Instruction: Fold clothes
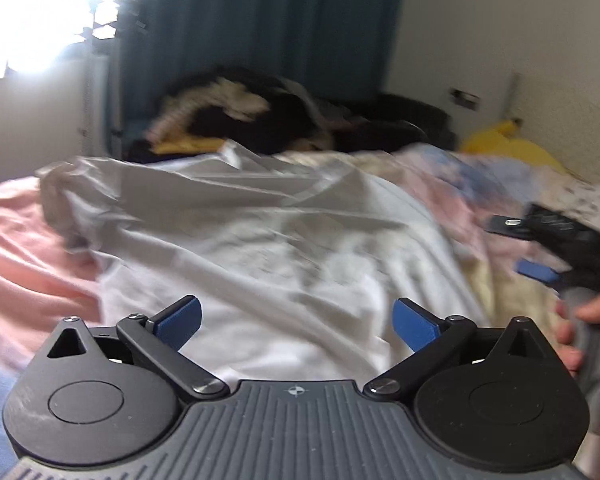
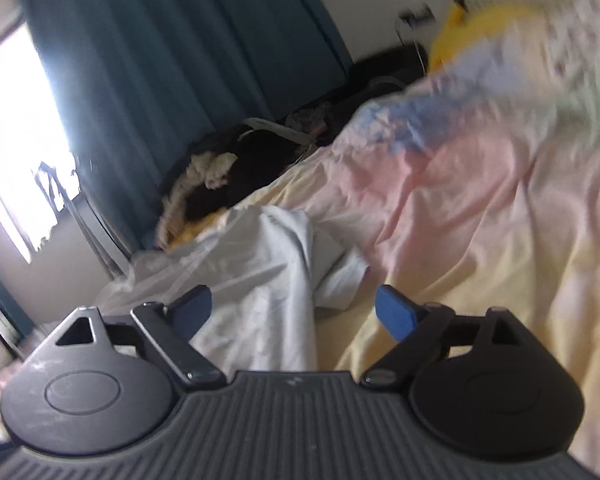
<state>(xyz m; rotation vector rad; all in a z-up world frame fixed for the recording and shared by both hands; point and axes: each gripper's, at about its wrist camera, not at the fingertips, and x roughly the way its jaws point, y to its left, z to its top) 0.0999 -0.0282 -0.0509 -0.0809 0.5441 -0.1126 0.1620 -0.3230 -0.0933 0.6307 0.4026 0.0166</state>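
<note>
A white garment lies crumpled on the bed, thin and creased, with soft ridges running across it. It spreads out just ahead of the left gripper, whose blue-padded jaws stand wide apart with nothing between them. In the right wrist view the same cloth sits ahead and to the left of the right gripper, also spread wide and empty. Under it lies a rumpled sheet in pink and pale yellow. Dark clothes are piled before a teal curtain.
</note>
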